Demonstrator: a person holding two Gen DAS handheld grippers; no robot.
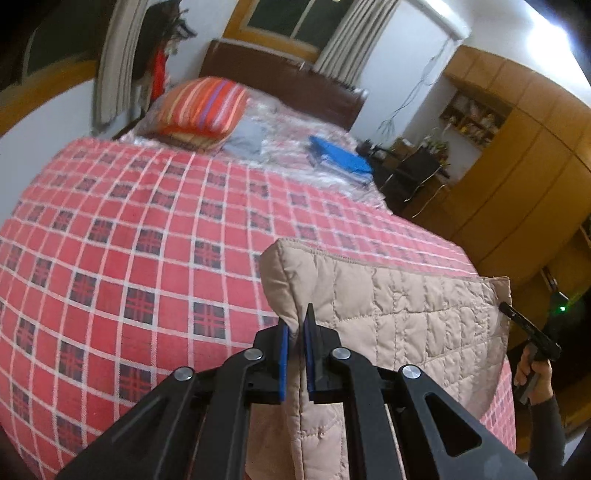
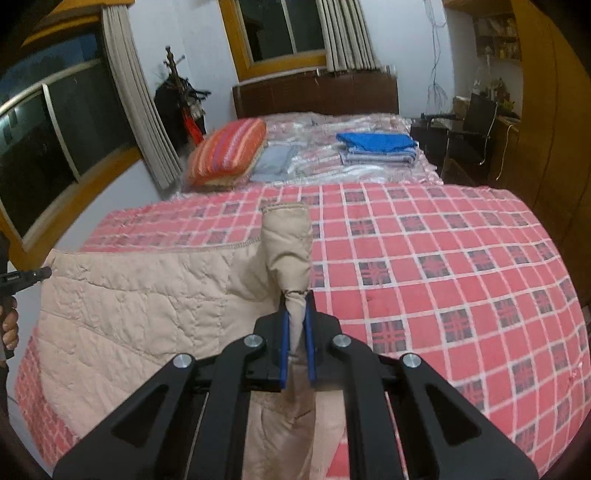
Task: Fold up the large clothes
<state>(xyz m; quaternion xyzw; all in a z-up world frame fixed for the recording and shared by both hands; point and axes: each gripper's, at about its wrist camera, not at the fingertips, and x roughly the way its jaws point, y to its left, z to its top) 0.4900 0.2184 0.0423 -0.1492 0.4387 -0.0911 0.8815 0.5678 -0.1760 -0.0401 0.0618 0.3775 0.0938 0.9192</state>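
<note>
**Holding a quilted piece up by two corners over the bed**

Gripping the beige quilt [image 1: 388,332] near its top corner, the left gripper [image 1: 295,332] has its blue pads pressed onto a pinch of padded cloth. In the left wrist view the quilt fills the frame from 6 to 3 o'clock, hanging over the near edge of the bed [image 1: 129,240]. At 3 o'clock the right gripper [image 1: 517,317] touches the far corner, with a hand [image 1: 532,369] below it. The piece looks soft, thick and light for its bulk; I judge it will sag between the two holds and resist sharp creases. The stitched hem seems the surest place to grip, since the smooth shell may slip.

In the right wrist view the right gripper [image 2: 295,325] has its jaws closed on a bunched, twisted corner of the quilt [image 2: 129,295], which stands up at 12 o'clock of the jaws. The rest spreads toward 9 o'clock, where the left gripper [image 2: 40,275] meets the other corner. The bed [image 2: 443,277] wears a red checked cover, flat and roomy enough for laying the fold. Toward 12 o'clock lie a striped pillow [image 2: 229,151] and a blue folded stack [image 2: 376,146] on clear plastic sheeting. Beyond are a dark headboard [image 2: 314,92], curtained windows [image 2: 280,29], and wooden cupboards [image 2: 554,110] at 2 o'clock.
</note>
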